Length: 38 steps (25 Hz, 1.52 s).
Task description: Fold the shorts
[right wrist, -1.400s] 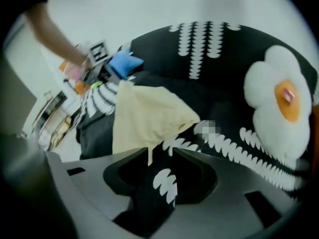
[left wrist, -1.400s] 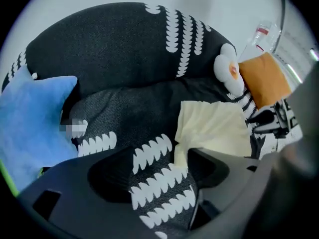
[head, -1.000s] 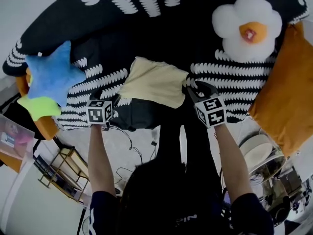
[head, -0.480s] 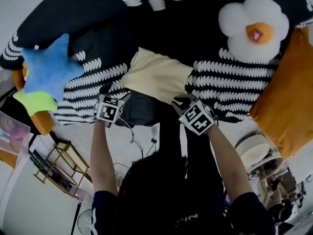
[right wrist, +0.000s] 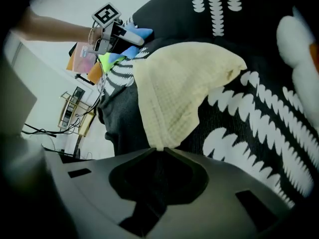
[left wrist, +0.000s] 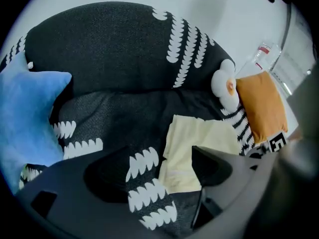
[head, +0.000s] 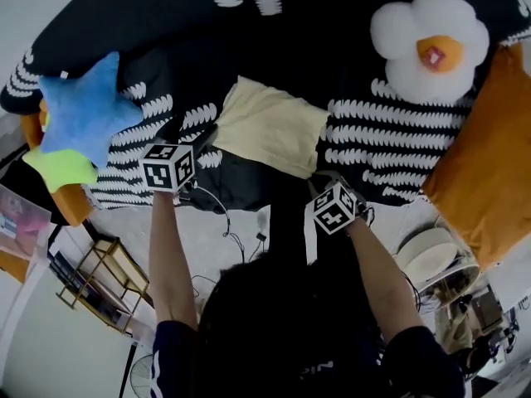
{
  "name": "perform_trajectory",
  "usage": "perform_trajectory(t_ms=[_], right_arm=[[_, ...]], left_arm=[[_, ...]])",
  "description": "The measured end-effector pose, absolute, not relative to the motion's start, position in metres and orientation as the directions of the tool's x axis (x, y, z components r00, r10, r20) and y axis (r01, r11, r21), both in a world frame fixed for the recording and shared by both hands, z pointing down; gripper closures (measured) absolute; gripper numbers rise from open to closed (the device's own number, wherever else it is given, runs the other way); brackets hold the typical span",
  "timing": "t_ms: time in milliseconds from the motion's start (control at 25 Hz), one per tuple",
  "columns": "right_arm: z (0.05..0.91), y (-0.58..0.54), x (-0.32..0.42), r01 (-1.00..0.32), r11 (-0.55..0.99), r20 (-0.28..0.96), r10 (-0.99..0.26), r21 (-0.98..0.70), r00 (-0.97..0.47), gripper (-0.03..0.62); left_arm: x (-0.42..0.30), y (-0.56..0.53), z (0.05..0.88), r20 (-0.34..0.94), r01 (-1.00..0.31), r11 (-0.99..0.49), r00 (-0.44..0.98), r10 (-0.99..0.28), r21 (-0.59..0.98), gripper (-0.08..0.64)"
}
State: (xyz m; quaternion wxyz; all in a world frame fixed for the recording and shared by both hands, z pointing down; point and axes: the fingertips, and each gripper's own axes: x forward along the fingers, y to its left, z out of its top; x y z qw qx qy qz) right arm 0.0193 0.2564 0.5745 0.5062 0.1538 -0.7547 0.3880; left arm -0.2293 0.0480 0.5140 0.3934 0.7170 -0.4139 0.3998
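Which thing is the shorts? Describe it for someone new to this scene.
A big black sofa with white feathery marks fills the head view. Mid-seat, near its front edge, lie the shorts, a flat pale yellow cloth. The blue star cushion at left and white egg cushion at right are plump; only this is thin and plain.

- Left gripper (left wrist: 159, 172): matte dark-grey moulded jaws, broad and rounded, with a small rectangular recess in the shell.
- Right gripper (right wrist: 159, 151): the same grey plastic, with two slot-shaped recesses either side of a dark hollow.
- Left marker cube (head: 168, 166), nine o'clock in the head view, and right marker cube (head: 335, 208), four o'clock: white faces with black square patterns.
- Short dark navy sleeves (head: 170, 355) at seven and five o'clock.
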Motion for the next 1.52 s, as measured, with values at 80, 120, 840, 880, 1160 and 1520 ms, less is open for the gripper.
perform_trajectory(t_ms=[80,120,840,880,1160,1520], right_arm=[[0.569,0.266,0.026,-0.627,0.638,0.878,0.177,-0.447,-0.445,0.476],[0.564,0.267,0.029,-0.630,0.636,0.876,0.166,-0.445,-0.452,0.474],[0.325,0.130,0.047,-0.855,0.471,0.750,-0.480,-0.216,-0.455,0.454],[0.313,0.129,0.048,-0.859,0.469,0.743,-0.496,-0.207,-0.449,0.453],[0.255,0.136,0.042,-0.865,0.472,0.713,-0.548,-0.169,-0.438,0.439],[0.178,0.140,0.037,-0.888,0.447,0.584,-0.694,-0.108,-0.421,0.414]], left_arm=[[-0.220,0.044,0.511,0.890,-0.906,-0.345,0.352,-0.291,0.246,0.176],[-0.215,0.043,0.508,0.884,-0.904,-0.343,0.360,-0.297,0.253,0.176],[-0.139,0.082,0.320,0.704,-0.860,-0.395,0.497,-0.507,0.323,0.176],[-0.138,0.084,0.310,0.697,-0.859,-0.401,0.499,-0.515,0.319,0.176],[-0.150,0.110,0.252,0.656,-0.880,-0.346,0.473,-0.588,0.325,0.175],[-0.139,0.140,0.197,0.608,-0.857,-0.446,0.503,-0.614,0.258,0.175]])
